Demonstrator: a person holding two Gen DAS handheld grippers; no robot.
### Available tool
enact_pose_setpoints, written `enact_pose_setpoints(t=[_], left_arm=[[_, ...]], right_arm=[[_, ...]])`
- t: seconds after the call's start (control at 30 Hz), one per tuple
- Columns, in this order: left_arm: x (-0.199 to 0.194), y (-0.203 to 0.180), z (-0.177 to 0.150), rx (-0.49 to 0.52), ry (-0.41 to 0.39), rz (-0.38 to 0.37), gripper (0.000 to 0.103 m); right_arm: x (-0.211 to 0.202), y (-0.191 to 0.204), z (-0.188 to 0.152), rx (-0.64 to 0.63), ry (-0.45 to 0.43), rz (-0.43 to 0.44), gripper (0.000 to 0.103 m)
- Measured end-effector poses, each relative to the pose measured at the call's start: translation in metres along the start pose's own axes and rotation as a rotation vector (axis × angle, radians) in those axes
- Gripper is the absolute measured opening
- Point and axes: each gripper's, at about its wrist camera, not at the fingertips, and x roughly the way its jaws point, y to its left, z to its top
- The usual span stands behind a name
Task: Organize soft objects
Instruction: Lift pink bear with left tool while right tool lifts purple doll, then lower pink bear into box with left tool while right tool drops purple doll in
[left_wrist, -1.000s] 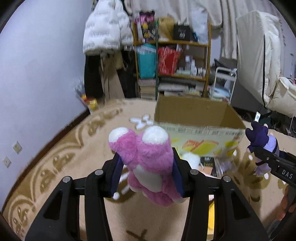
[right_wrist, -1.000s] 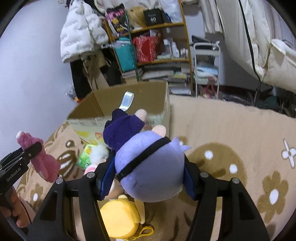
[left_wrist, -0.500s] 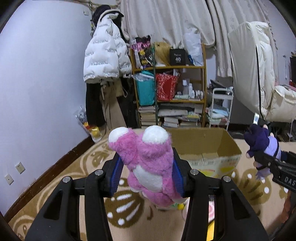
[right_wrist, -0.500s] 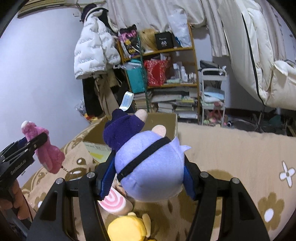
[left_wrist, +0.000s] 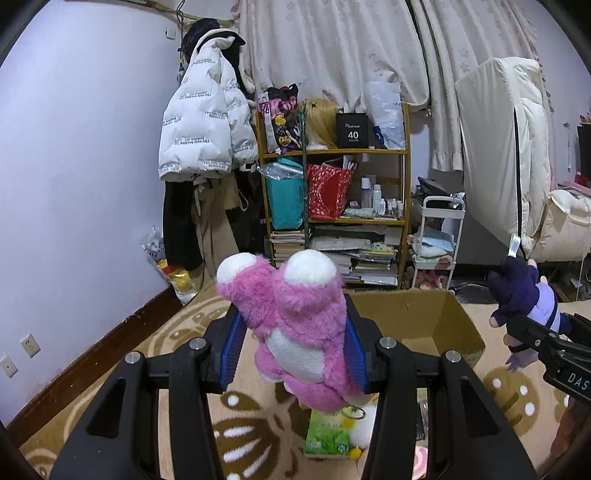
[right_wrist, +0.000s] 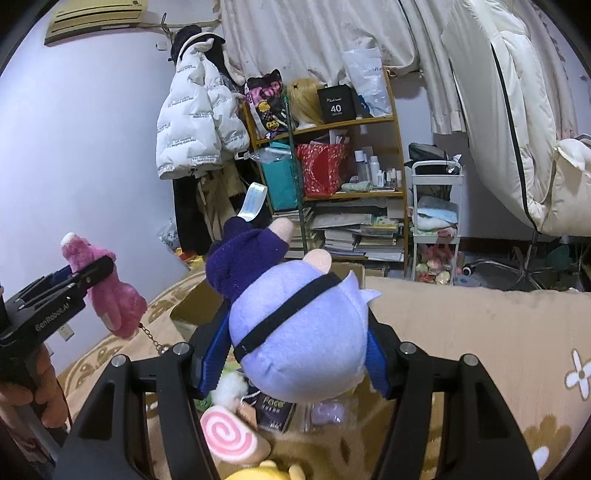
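My left gripper (left_wrist: 291, 336) is shut on a pink plush bear (left_wrist: 299, 328) with a white belly, held above the carpet; it also shows at the left of the right wrist view as the pink bear (right_wrist: 110, 295) with a small chain hanging from it. My right gripper (right_wrist: 295, 343) is shut on a lavender plush doll (right_wrist: 299, 339) with a dark purple body and a black strap. The same lavender doll (left_wrist: 524, 299) appears at the right edge of the left wrist view. An open cardboard box (left_wrist: 417, 317) stands on the carpet just beyond both toys.
On the carpet below lie a pink swirl plush (right_wrist: 229, 432), a yellow plush (right_wrist: 266, 472), a green packet (left_wrist: 328, 432) and a dark booklet (right_wrist: 273, 410). A cluttered shelf (left_wrist: 336, 206), a hanging white jacket (left_wrist: 203, 129), a white cart (left_wrist: 436, 236) and bedding (left_wrist: 517, 155) line the far wall.
Both grippers have risen and tilted up with their toys still held. The box and floor clutter have sunk lower in both views, and more of the wall and curtains shows.
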Motion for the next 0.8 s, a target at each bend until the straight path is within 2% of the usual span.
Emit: enact_pose_setpoints(t=[0.13,0.37,0.6,0.8], left_arm=[[0.009,-0.004,0.008,0.022,-0.027,0.009,0.047],[0.030,-0.008,0.016,-0.022,-0.059,-0.050,0.047],[0.044,-0.020,0.024,-0.006,-0.090,-0.075,0.047],[0.058,-0.024,0.021,-0.034,-0.086,-0.115,0.047]], right_arm=[[0.006,-0.002,0.003,0.001,0.004,0.003,0.067],[0.022,-0.005,0.010,-0.018,0.006,-0.012,0.067],[0.035,-0.011,0.012,-0.029,0.011,-0.018,0.067],[0.053,-0.013,0.013,-0.037,0.021,-0.018,0.067]])
